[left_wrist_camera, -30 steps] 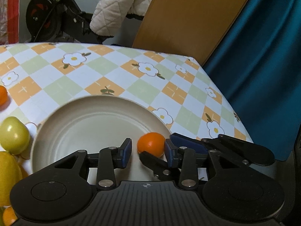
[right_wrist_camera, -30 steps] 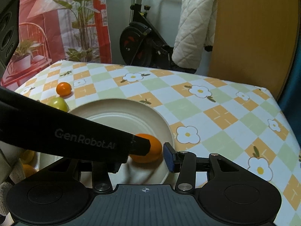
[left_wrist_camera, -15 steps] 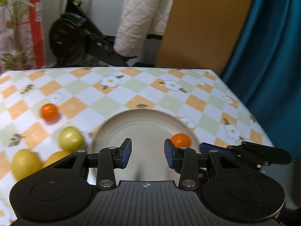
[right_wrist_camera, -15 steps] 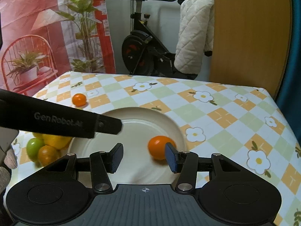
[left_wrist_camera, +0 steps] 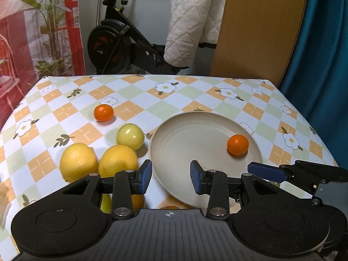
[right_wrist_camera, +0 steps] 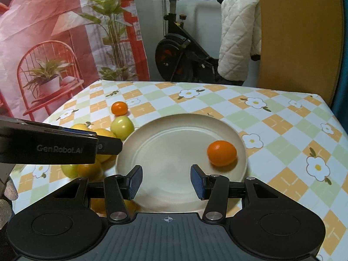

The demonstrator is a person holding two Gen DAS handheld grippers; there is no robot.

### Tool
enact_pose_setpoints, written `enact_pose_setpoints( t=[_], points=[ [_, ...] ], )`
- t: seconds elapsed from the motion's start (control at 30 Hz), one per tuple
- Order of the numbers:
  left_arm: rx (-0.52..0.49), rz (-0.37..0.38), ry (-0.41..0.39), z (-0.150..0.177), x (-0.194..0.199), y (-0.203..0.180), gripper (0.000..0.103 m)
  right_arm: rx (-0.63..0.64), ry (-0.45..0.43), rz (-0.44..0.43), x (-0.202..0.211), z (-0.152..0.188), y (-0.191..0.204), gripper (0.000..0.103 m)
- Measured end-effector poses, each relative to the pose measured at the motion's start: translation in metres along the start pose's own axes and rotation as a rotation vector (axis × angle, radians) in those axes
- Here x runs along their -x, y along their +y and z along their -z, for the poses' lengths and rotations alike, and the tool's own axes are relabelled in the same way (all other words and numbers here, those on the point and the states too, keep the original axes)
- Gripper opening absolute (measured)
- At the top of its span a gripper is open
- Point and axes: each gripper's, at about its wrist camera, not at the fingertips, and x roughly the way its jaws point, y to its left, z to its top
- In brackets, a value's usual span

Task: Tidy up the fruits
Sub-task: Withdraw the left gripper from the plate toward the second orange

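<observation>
A beige plate [left_wrist_camera: 195, 130] [right_wrist_camera: 169, 130] lies on the checkered table with one small orange [left_wrist_camera: 237, 144] [right_wrist_camera: 221, 153] at its right side. Left of the plate lie another small orange [left_wrist_camera: 103, 112] [right_wrist_camera: 119, 108], a green apple [left_wrist_camera: 130, 136] [right_wrist_camera: 121, 125] and two lemons [left_wrist_camera: 78, 162] [left_wrist_camera: 117, 159]. More fruit shows partly under the left fingers. My left gripper [left_wrist_camera: 170, 176] is open and empty above the plate's near left rim. My right gripper [right_wrist_camera: 166, 181] is open and empty over the plate's near edge; it also shows in the left wrist view [left_wrist_camera: 282, 173].
The table's edges run close at left and right. Behind it stand an exercise bike [left_wrist_camera: 121, 43] with a white quilt [left_wrist_camera: 193, 26], a wooden board [left_wrist_camera: 256, 30], a teal curtain [left_wrist_camera: 326, 43] and a red backdrop with plants [right_wrist_camera: 54, 43].
Both grippers have pulled back and up from the plate, leaving the orange on it. The left gripper has swung left, bringing the loose fruit into view.
</observation>
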Motion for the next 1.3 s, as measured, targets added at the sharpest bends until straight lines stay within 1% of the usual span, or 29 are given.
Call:
enact_pose_setpoints(
  t=[0.23, 0.57, 0.7, 0.93, 1.23, 1.3],
  points=[
    [0.020, -0.007, -0.009, 0.015, 0.013, 0.010, 0.041, 0.002, 0.008, 0.003, 0.003, 0.010, 0.004, 0.046],
    [0.117, 0.003, 0.004, 0.031, 0.022, 0.040, 0.041, 0.012, 0.034, 0.007, 0.006, 0.021, 0.011, 0.046],
    [0.141, 0.012, 0.015, 0.036, 0.021, 0.048, 0.041, 0.024, 0.046, 0.003, 0.003, 0.025, 0.017, 0.046],
    [0.141, 0.047, 0.042, 0.044, 0.014, 0.047, 0.040, 0.058, 0.060, -0.015, 0.001, 0.027, 0.025, 0.045],
    [0.148, 0.085, 0.068, 0.049, 0.009, 0.049, 0.040, 0.107, 0.083, -0.069, -0.004, 0.031, 0.037, 0.044],
    [0.149, 0.102, 0.072, 0.049, 0.008, 0.049, 0.040, 0.116, 0.088, -0.079, -0.004, 0.032, 0.039, 0.042]
  ],
)
